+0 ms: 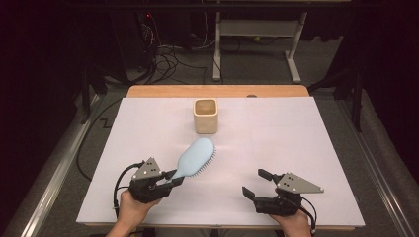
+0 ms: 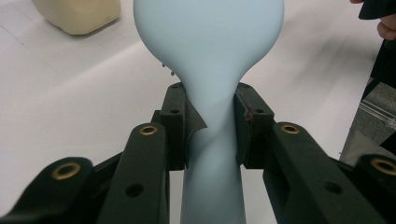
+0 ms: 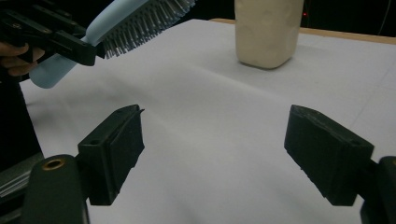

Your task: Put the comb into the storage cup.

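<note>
Here, in the high view, the left gripper [image 1: 174, 178] pinches the handle of a light blue hairbrush [image 1: 196, 157] at the near left of the white table sheet [image 1: 296, 143]. The brush head extends away from the person, toward a cream square cup [image 1: 205, 115] that stands upright near the far edge, well apart from the brush. The bristles face the person's right. The right gripper [image 1: 256, 183] sits at the near right, its jaws spread with nothing between them, well apart from the brush. A hand holds each gripper body from the bottom edge.

In the left gripper view, both pads press on the narrow neck of the hairbrush [image 2: 210, 70] from either side; the handle runs down between the jaws and the smooth back of the head faces the camera. The cup [image 2: 79, 14] shows at the upper left corner, farther off.

In the right gripper view, the right gripper [image 3: 212, 149] has its jaws wide apart over bare sheet. The left gripper [image 3: 70, 44] appears at the upper left, clamped on the hairbrush [image 3: 130, 21], which is lifted clear of the sheet with bristles down. The cup [image 3: 266, 32] stands beyond, at the top.
</note>
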